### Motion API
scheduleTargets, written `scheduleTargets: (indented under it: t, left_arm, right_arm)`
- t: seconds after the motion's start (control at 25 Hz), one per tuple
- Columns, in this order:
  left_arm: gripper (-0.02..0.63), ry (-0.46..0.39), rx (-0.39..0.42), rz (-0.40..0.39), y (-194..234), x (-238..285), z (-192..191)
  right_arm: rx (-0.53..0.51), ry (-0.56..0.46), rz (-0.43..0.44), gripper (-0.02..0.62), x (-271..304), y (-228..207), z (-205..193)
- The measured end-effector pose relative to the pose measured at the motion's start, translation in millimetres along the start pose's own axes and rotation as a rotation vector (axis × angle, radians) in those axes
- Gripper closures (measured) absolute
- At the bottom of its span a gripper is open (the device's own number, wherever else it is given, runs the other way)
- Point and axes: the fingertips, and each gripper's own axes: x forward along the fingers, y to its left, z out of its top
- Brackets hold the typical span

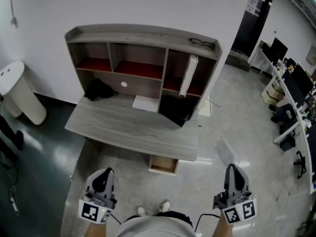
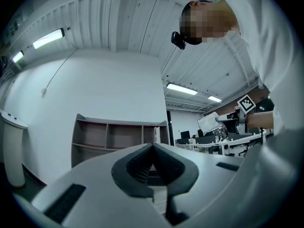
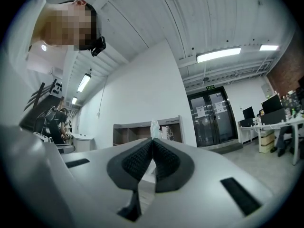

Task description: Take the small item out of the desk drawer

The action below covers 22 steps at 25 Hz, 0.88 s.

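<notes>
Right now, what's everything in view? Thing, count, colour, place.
grey wood-grain desk with shelf hutch: 1, grey with red shelf floors, against the white wall
light wooden drawer: 1, pale wood, open under the desktop's front edge
black crumpled item: 1, black, on the desktop under the hutch, left
flat white sheet: 1, white, desktop centre
white panel: 1, white, leaning in the right hutch compartment
white cylindrical bin: 1, white, on the floor left of the desk
office desks with dark monitors: several, far right
clear plastic bag: 1, translucent, in the right gripper's jaws
left gripper: 1, grey, lower left, shut, empty
right gripper: 1, grey, lower right, shut on the bag
</notes>
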Motion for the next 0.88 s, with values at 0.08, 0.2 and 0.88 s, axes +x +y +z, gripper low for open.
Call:
scheduleTargets:
  t: [0.08,0.2,0.88]
  left_arm:
    - [0.591,0.007,-0.005,-0.011,-0.9,2.3,-2.1]
    - [0.591,0.013,-0.018,-0.022,-0.6,6.0,-4.6]
    - [0.591,0.016,-0.042,-0.042,-1.4,10.6,-12.8]
  right_arm:
    - [-0.005,0.004,0.002,0.571,1.2,2.8,-1.6]
    - [-0.009,0.009,0.002,0.571,3.8,4.5,-2.8]
    - [-0.087,0.036,0.022,0.572,6.6,20.4,-8.1]
